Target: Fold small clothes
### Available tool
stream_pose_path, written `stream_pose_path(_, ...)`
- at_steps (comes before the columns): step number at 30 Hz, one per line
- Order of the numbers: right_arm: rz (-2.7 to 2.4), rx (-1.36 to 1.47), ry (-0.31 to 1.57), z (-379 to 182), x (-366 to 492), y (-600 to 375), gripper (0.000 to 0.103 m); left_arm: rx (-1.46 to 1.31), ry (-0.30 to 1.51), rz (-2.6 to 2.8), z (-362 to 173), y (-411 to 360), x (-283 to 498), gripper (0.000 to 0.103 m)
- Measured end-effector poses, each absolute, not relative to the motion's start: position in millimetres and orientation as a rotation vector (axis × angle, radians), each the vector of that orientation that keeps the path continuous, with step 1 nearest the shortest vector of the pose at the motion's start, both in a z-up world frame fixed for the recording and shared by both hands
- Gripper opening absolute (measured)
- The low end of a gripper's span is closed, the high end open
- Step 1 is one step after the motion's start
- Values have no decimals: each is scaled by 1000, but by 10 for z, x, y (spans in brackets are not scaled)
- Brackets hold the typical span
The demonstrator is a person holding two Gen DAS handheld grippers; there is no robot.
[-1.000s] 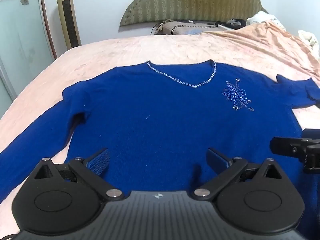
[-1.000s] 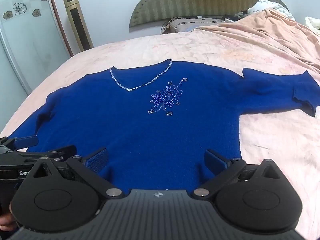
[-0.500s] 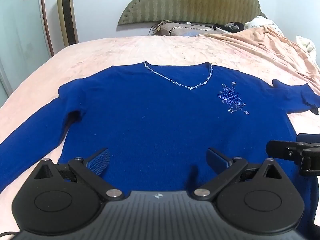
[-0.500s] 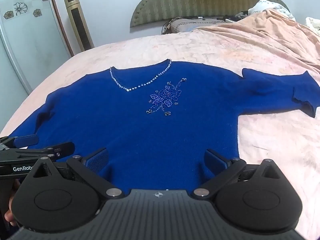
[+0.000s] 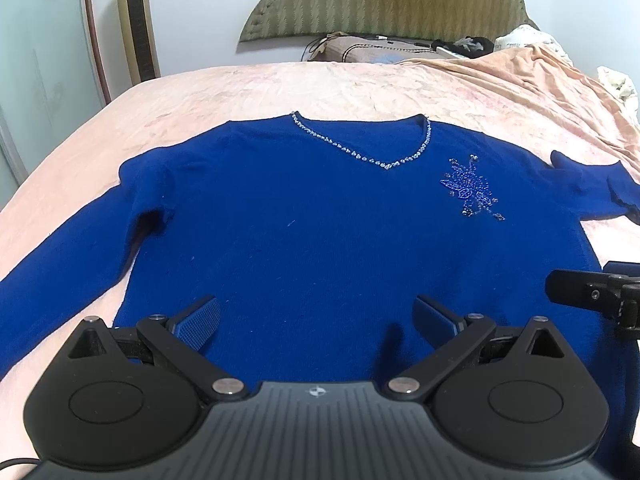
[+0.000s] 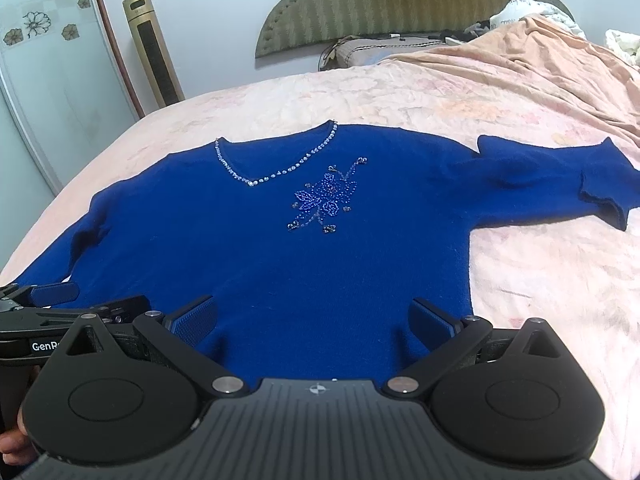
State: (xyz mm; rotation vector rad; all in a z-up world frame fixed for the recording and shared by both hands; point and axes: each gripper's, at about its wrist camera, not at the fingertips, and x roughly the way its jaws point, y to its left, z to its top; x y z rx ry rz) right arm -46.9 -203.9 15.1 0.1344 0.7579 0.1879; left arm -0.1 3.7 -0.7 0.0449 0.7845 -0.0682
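Pink bedding (image 5: 248, 92) covers a bed whose padded olive headboard (image 5: 380, 0) stands against a pale wall at 12 o'clock, with a tall gold tower fan (image 5: 134, 20) at 11 o'clock beside a frosted panel printed with flowers. Spread flat and face up on the bed lies a royal blue sweater (image 5: 312, 232), its V neckline (image 5: 360, 148) edged with pale beads and pointing toward 12 o'clock. A beaded flower motif (image 6: 324, 200) sits on the chest just below the neckline. One sleeve runs off toward 8 o'clock in the left wrist view; the other sleeve (image 6: 560, 180) stretches toward 2 o'clock in the right wrist view and ends in a turned cuff.

Both tools hover over the hem end of the sweater, side by side. The left gripper (image 5: 316, 316) has its jaws spread wide with nothing between them but the blue knit below. The right gripper (image 6: 314, 316) likewise has its jaws wide apart and holds nothing. Each tool shows at the edge of the other's view, at 3 o'clock and 9 o'clock.
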Motion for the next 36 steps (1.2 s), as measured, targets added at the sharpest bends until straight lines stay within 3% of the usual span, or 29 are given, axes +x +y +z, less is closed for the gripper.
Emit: stream_pose_path(36,276,111,707,136,-485,-2039,103,94,801,-88,-55,-67,5,103)
